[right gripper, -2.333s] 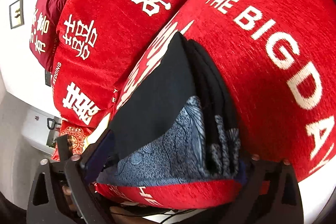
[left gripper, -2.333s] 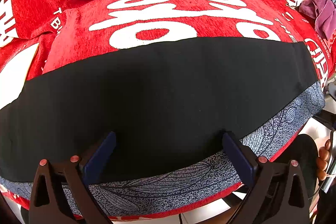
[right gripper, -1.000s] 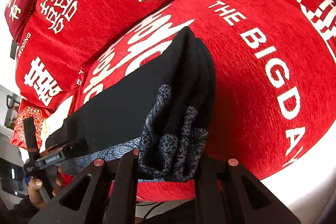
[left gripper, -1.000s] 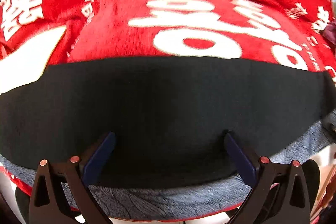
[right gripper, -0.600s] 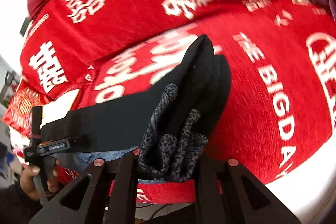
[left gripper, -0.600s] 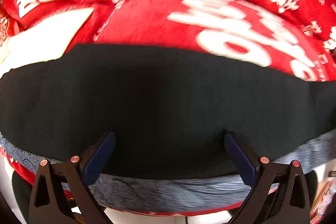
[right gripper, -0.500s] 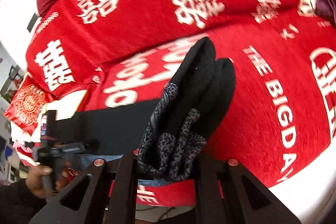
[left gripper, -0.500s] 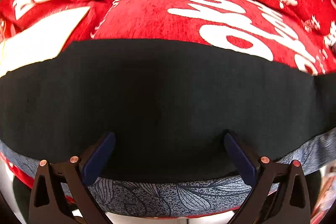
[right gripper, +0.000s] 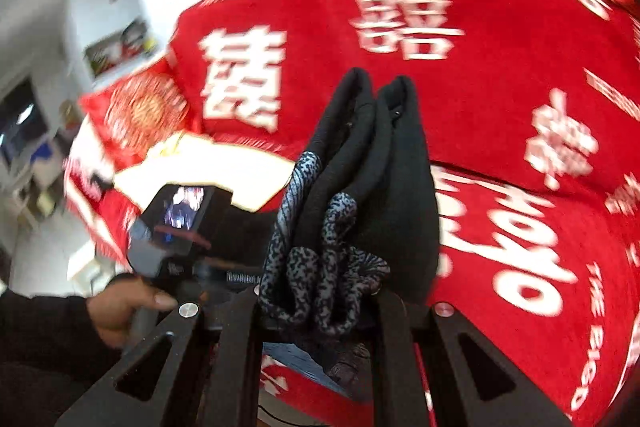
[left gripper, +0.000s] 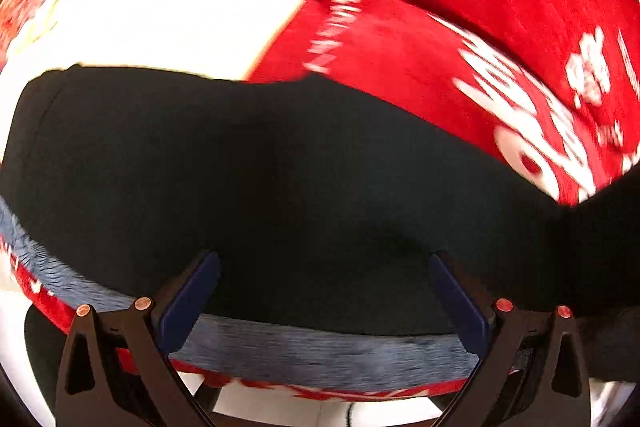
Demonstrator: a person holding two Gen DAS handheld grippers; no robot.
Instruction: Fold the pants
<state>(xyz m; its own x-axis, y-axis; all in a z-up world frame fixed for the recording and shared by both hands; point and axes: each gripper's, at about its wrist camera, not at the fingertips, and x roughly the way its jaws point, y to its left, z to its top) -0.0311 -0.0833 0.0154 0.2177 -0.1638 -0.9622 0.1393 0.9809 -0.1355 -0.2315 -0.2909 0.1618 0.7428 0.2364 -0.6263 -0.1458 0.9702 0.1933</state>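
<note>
The right gripper (right gripper: 320, 303) is clamped tight on a bunched end of the pants (right gripper: 372, 187), angled down over the red blanket (right gripper: 500, 75). The left gripper (left gripper: 320, 291) points steeply down, fingers spread wide over the flat part along the blanket's near edge.

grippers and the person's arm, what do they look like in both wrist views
The left gripper has black triangular-cutout finger frames, copper-coloured rivets and dark blue pads. The right gripper has matching black frames with silver and red rivets. The person's hand emerges from a black sleeve.

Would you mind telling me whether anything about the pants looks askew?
Yes: the end of the pants pinched in the right gripper is bunched into uneven layers, its patterned edge crumpled.
</note>
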